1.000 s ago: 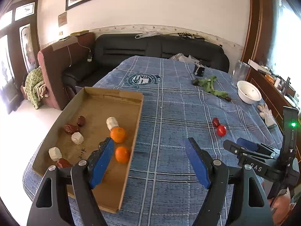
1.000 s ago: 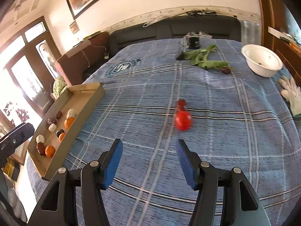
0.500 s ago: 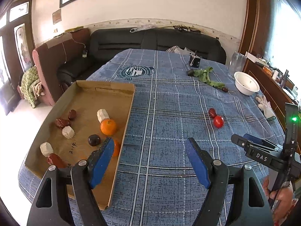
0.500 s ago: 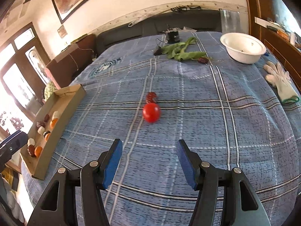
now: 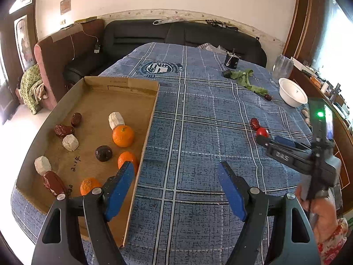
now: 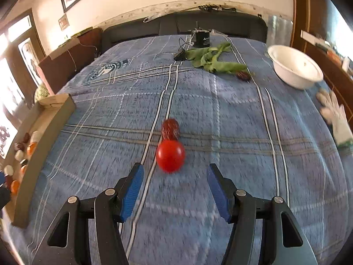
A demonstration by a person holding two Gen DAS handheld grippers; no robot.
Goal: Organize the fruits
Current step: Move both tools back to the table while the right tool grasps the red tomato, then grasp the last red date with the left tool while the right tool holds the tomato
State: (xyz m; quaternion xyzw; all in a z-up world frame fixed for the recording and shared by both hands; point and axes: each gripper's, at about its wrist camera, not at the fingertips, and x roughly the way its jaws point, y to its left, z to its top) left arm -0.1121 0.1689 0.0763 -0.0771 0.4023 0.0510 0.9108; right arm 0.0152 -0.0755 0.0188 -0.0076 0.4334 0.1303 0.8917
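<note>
We hold our left gripper (image 5: 176,187) tilted downward, its 2 blue-padded jaws spread wide with nothing between them. Our right gripper (image 6: 175,186) also angles downward, its 2 jaws parted and gripping nothing. In the left wrist view, our right hand (image 5: 326,212) wraps the handle of that right gripper at the frame's right edge, a floral sleeve (image 5: 333,245) showing below it.

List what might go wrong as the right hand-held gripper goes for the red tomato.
1. The tomato is round and lies loose on the cloth; a pad nudging it may send it rolling.
2. A red date sits right behind it, seemingly touching; the open right hand-held gripper may knock it or catch both.
3. The view is blurred, so aim may be off.
</note>
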